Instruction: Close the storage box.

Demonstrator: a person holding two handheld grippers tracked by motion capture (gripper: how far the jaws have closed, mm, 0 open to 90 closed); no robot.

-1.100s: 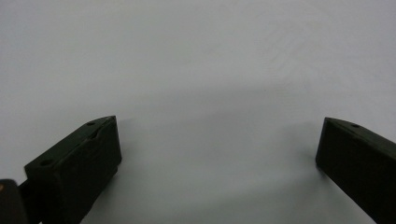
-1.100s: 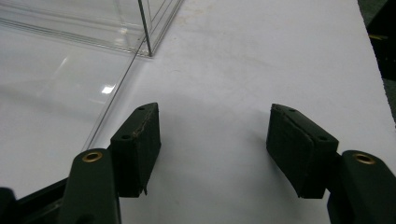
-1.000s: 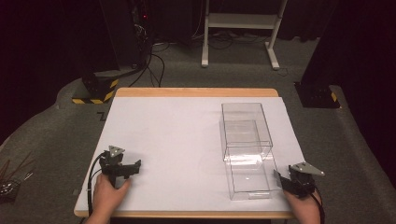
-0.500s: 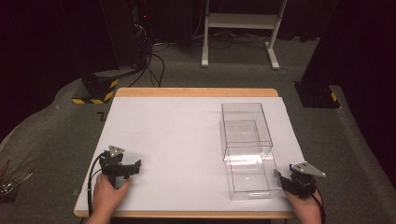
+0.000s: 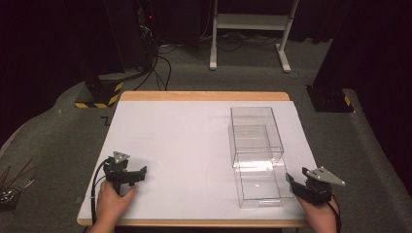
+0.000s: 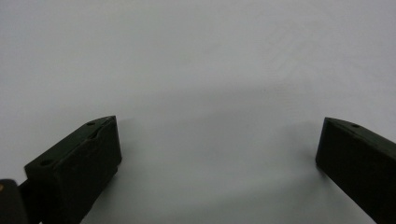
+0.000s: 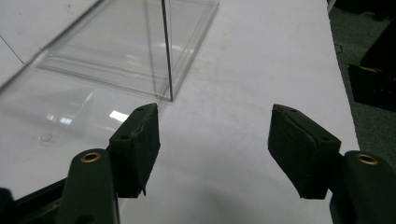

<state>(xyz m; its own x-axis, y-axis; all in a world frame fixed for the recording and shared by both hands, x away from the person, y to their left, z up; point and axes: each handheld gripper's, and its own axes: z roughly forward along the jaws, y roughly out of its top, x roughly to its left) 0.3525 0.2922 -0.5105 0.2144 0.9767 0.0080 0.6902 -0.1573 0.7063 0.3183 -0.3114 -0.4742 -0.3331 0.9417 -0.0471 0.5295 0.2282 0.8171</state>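
Note:
A clear plastic box stands on the right half of the white table, and a lower clear part reaches from it toward the front edge. In the right gripper view the box's near corner rises just beyond my left jaw. My right gripper rests open at the front right, beside the lower clear part, holding nothing. My left gripper lies open on bare table at the front left, also holding nothing. A hand grips each one.
The table has a wooden rim at the back. Beyond it, on the grey floor, are a white frame stand, cables and a black-and-yellow foot. A dark post base stands at the back right.

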